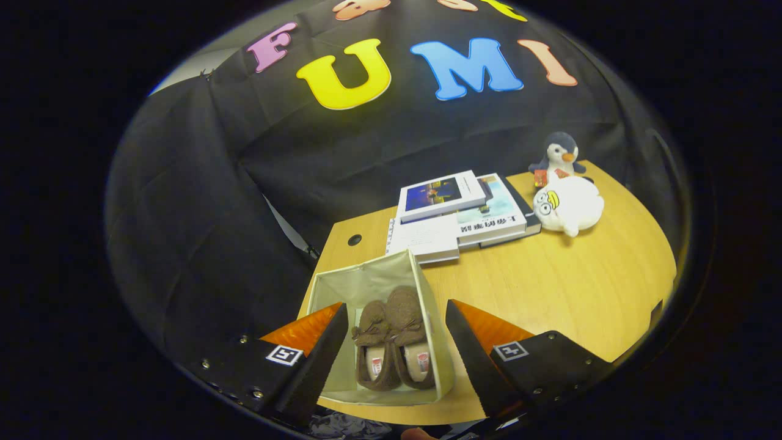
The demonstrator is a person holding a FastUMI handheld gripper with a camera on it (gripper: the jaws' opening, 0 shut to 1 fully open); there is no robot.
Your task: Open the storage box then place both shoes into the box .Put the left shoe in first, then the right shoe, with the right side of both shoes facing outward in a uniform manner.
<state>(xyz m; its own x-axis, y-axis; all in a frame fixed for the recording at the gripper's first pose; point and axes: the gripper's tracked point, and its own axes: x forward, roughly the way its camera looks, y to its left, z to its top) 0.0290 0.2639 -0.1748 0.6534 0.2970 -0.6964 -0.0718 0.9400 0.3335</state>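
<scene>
An open beige fabric storage box stands at the near left of the wooden table. Two brown fuzzy slippers lie side by side inside it, toes pointing away from me: the left one and the right one. My gripper hovers above the box, open, with its fingers spread to either side of the box and nothing between them but air. The shoes sit below the gap between the fingers.
A stack of books lies beyond the box. Two plush toys, a white one and a penguin, sit at the far right. A small round hole marks the table's far left corner.
</scene>
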